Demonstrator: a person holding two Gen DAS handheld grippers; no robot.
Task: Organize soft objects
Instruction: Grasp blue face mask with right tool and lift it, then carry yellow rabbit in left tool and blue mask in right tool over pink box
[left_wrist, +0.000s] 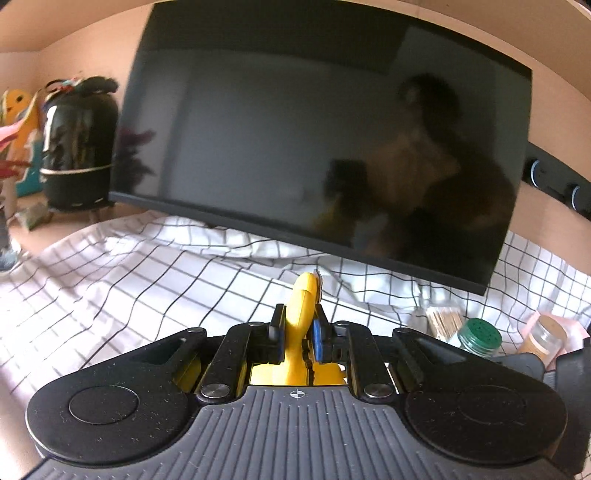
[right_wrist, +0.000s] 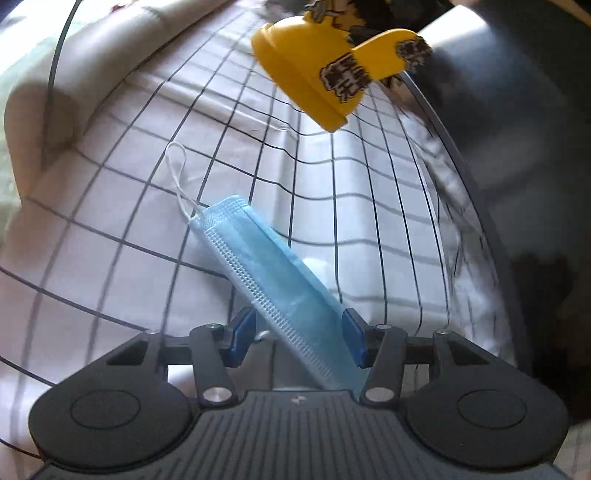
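Note:
My left gripper (left_wrist: 298, 325) is shut on a yellow soft toy (left_wrist: 301, 314), held above the white checked cloth (left_wrist: 147, 280). The same yellow toy (right_wrist: 325, 70), with black and white patches, hangs at the top of the right wrist view. A folded blue face mask (right_wrist: 269, 273) with a white ear loop lies on the checked cloth (right_wrist: 369, 206) and runs between the fingers of my right gripper (right_wrist: 299, 332). The right jaws stand apart, one blue pad on each side of the mask, not pressing it.
A large dark monitor (left_wrist: 314, 129) stands close ahead over the cloth. A black cylindrical device (left_wrist: 77, 144) and colourful items sit at the far left. A green-capped jar (left_wrist: 480, 336), toothpicks (left_wrist: 443, 319) and a spice bottle (left_wrist: 543, 338) stand at the right.

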